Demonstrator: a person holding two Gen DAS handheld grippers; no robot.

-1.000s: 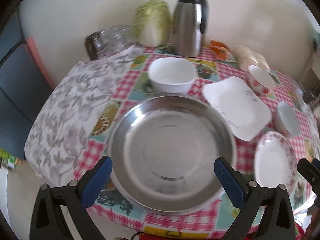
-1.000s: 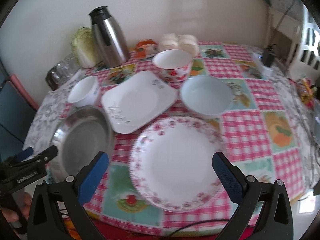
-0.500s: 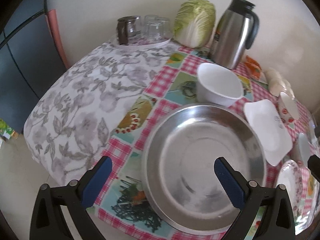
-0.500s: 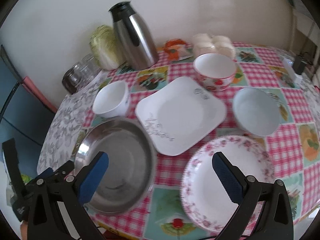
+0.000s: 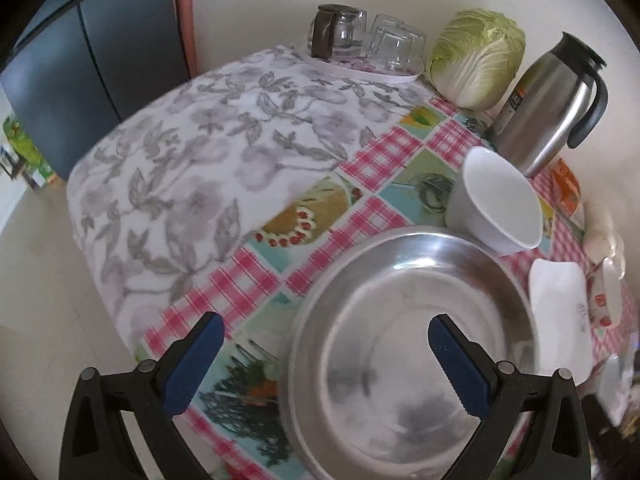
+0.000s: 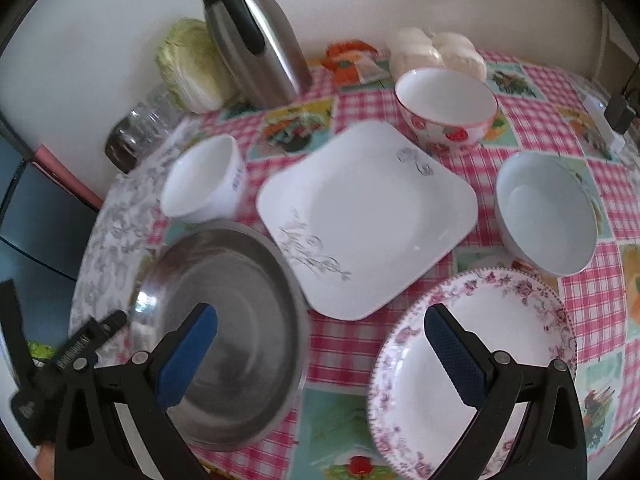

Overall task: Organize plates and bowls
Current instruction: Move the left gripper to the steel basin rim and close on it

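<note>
Glassware [image 5: 368,40], a dark-lidded glass pot and upturned tumblers, stands on a white tray far left of the steel basin [image 6: 224,320], on the grey floral cloth [image 5: 192,152]. Left of the basin in the right wrist view, the left gripper [image 6: 84,344] shows only as a black arm with unreadable white lettering; in its own view the left gripper [image 5: 320,360] has jaws spread wide, holding nothing, one blue pad over the tablecloth [image 6: 592,296] and the other over the basin's inside. The basin sits upright, mouth up, empty. Just behind the basin stands a small white bowl [image 6: 200,180], empty, tilted slightly, with blue marks on its side too small to read. Further behind are a cabbage [image 5: 480,60] and a steel jug [image 6: 256,36] with a black handle; its label cannot be read. Right of the basin, touching or overlapping its rim, lies the square plate [image 6: 368,220], flat, corners pointing diamond-wise, grey scroll patterns at two corners. Behind the plate is the strawberry bowl [image 6: 448,112], empty, and beyond it white buns [image 6: 436,52] in a wrapper. Further right of the basin lie the floral plate [image 6: 476,364], empty, and the pale bowl [image 6: 548,216], also empty. The right gripper [image 6: 320,356] is wide open, empty, one pad above the basin, the other above the floral plate
</note>
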